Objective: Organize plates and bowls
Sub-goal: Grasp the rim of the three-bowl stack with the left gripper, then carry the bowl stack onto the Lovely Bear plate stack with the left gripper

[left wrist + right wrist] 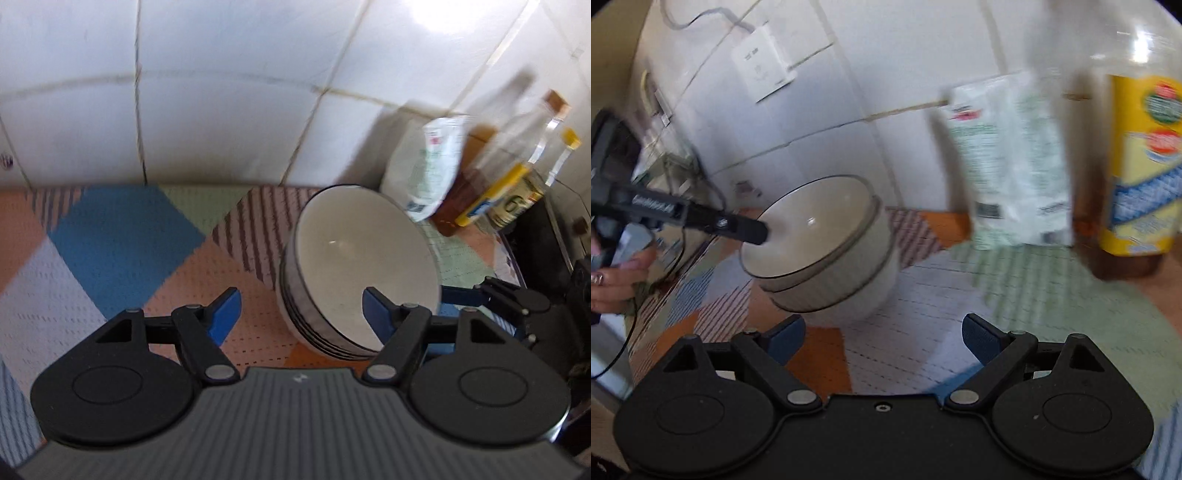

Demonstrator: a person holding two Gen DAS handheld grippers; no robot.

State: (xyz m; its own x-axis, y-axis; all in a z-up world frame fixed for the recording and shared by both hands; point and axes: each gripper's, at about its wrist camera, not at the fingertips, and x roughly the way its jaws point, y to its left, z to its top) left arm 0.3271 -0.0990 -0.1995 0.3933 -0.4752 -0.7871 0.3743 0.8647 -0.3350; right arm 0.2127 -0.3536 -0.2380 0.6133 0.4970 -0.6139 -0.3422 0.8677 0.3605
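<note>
A stack of several white bowls with dark rims (354, 273) stands on the patterned mat (122, 236). In the right wrist view the top bowl (812, 229) sits tilted on the stack. My left gripper (301, 314) is open; its right finger (376, 310) is at the top bowl's near rim and its left finger hangs over the mat. In the right wrist view the left gripper's finger (738, 227) touches the top bowl's rim. My right gripper (882, 339) is open and empty, low over the mat, a little short of the stack.
A white and green packet (1008, 162), a brown bottle and a yellow-labelled bottle (1141, 166) stand at the tiled wall right of the bowls. A black stove (539, 236) lies at the far right. A wall socket (764, 62) with cables is at the left.
</note>
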